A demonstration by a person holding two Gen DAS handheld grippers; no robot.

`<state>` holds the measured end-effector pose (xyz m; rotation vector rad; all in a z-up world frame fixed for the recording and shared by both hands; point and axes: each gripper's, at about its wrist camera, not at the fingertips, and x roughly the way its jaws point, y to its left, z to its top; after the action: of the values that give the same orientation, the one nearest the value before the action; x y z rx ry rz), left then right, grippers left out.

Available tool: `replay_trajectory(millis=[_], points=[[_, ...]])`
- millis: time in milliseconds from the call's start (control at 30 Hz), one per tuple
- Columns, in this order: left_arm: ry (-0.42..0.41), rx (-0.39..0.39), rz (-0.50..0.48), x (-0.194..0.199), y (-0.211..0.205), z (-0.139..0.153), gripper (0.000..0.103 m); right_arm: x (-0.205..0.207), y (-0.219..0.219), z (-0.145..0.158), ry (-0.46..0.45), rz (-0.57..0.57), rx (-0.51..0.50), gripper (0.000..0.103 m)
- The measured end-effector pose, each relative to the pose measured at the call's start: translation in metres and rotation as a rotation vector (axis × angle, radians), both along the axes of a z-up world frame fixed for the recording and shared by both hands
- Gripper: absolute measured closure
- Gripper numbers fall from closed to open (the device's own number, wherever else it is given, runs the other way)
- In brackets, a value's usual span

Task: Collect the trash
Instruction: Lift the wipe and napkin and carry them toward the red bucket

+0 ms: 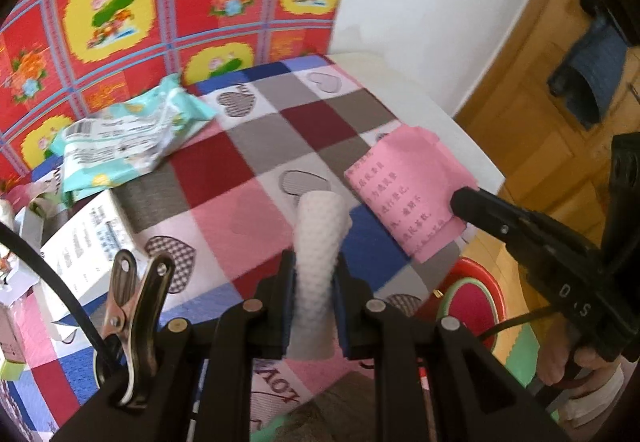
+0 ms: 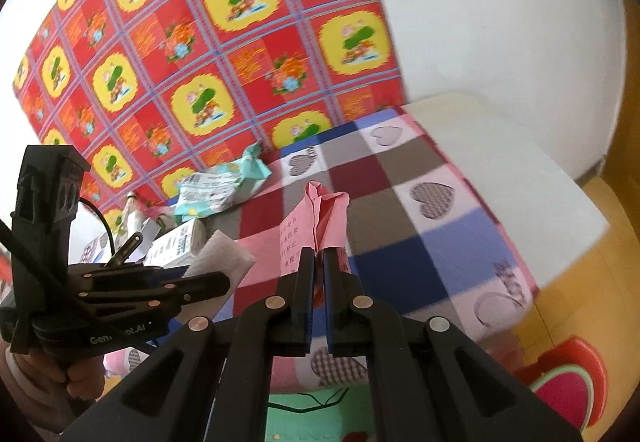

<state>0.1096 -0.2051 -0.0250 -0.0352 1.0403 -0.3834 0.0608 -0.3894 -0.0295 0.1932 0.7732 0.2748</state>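
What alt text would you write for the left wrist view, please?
The left gripper is shut on a white textured tissue above a checked heart-pattern cloth. At right, the right gripper pinches a pink printed paper; a teal wrapper lies behind.

wet-wipe pack: on the bed, at its far edge by the wall
carton: just before the pack

Checked heart-print cloth is covering the table. A teal wipes packet is lying at its far left edge by the wall; a white printed carton is lying nearer, just beside it.
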Motion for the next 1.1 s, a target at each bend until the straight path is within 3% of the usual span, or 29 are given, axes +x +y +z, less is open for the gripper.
replay_trajectory(millis=[567, 1100], points=[[-0.002, -0.025, -0.242, -0.03, -0.079, -0.001, 0.085, -0.074, -0.076, 0.008, -0.009, -0.266, -0.014, 0.097], [0.043, -0.026, -0.479, -0.064, -0.184, -0.016, 0.085, -0.157, -0.181, -0.008, 0.073, -0.542, 0.005, 0.097]])
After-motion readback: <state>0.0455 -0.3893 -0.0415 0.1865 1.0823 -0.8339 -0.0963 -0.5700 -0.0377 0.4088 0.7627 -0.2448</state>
